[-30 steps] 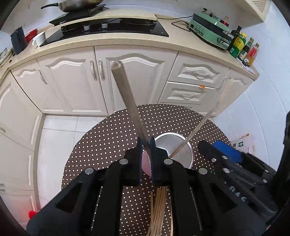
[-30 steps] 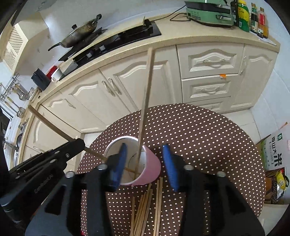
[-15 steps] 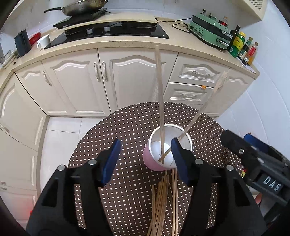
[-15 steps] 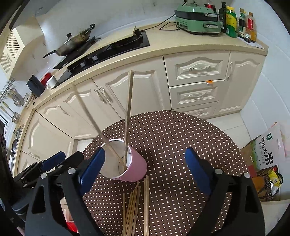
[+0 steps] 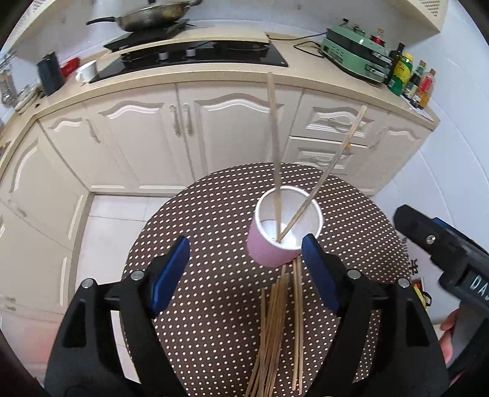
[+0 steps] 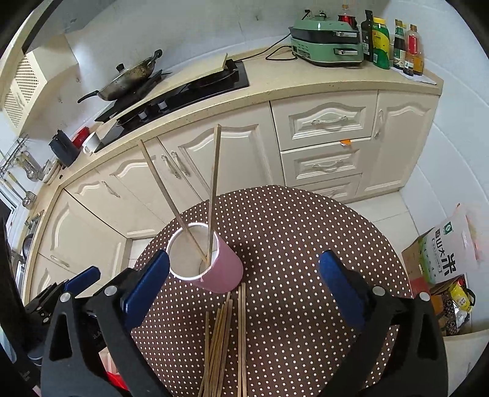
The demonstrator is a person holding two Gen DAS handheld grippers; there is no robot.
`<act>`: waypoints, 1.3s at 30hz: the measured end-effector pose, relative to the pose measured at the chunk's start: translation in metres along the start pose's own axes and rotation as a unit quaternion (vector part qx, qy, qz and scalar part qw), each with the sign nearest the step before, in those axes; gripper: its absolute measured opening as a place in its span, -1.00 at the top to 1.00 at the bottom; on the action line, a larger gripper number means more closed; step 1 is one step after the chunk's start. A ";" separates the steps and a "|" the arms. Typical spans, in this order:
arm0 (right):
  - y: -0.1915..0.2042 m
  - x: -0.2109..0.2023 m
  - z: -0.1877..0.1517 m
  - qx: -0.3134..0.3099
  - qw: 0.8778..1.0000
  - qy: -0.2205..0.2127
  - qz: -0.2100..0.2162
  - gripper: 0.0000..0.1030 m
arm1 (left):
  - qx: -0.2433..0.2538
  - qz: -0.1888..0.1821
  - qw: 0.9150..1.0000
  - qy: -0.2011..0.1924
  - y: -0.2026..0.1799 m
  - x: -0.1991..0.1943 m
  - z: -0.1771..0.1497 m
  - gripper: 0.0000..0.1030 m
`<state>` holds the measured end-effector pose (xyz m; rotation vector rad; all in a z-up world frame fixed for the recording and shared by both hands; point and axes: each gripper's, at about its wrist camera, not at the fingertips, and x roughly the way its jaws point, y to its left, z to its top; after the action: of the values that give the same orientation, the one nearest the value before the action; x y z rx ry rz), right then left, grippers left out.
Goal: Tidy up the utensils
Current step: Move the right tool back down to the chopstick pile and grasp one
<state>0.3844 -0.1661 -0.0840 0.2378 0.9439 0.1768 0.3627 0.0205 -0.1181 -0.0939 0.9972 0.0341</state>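
There, the round table (image 5: 214, 220) in its brown white-dotted cloth filled the middle of both wrist views, with cream kitchen cabinets (image 5: 238, 134) and a countertop (image 6: 275, 82) behind its far edge; on that countertop stood a black hob (image 5: 195, 58) carrying a wok (image 5: 152, 18), a green appliance (image 6: 327, 45) and a row of bottles (image 6: 394, 45); a printed bag (image 6: 449, 253) sat on the floor past the table's right edge. The left gripper (image 5: 246, 270) hung over the near half of the table, its blue-padded jaws spread apart with nothing between them, having just been opening; the right gripper (image 6: 244, 290) stood likewise wide apart and empty, its jaws having just been opening too, and it showed at the right edge of the left wrist view with part of a hand (image 5: 447, 339) on it. The pink cup (image 5: 275, 244), white inside, stood upright near the table's centre, just beyond the left gripper's right finger and beside the right gripper's left finger; whether either pad touched it could not be told. Two chopsticks (image 5: 276, 171) stood in the cup, one nearly upright, the other leaning against the rim, their tips meeting at the bottom. A bundle of loose chopsticks (image 6: 223, 345) lay flat on the cloth, running from the foot of the cup toward the table's near edge.
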 end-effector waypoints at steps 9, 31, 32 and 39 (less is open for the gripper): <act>-0.014 -0.006 -0.028 0.006 1.000 -0.007 -0.017 -0.84 | 0.018 0.016 1.000 0.020 0.005 0.001 -0.037 -0.47; -0.026 0.057 -0.121 -0.031 0.990 0.108 -0.081 -0.80 | 0.003 -0.023 0.994 0.104 0.018 0.032 -0.124 -0.51; -0.026 0.060 -0.123 -0.031 0.990 0.113 -0.075 -0.76 | 0.005 -0.024 0.994 0.106 0.018 0.034 -0.127 -0.51; -0.024 0.083 -0.134 -0.031 0.984 0.162 -0.062 -0.50 | 0.013 -0.035 0.991 0.128 0.012 0.050 -0.133 -0.08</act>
<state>0.3241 -0.1511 -0.2307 0.0933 1.2718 0.1318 0.2779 0.0189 -0.2329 -0.1112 1.2501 -0.0577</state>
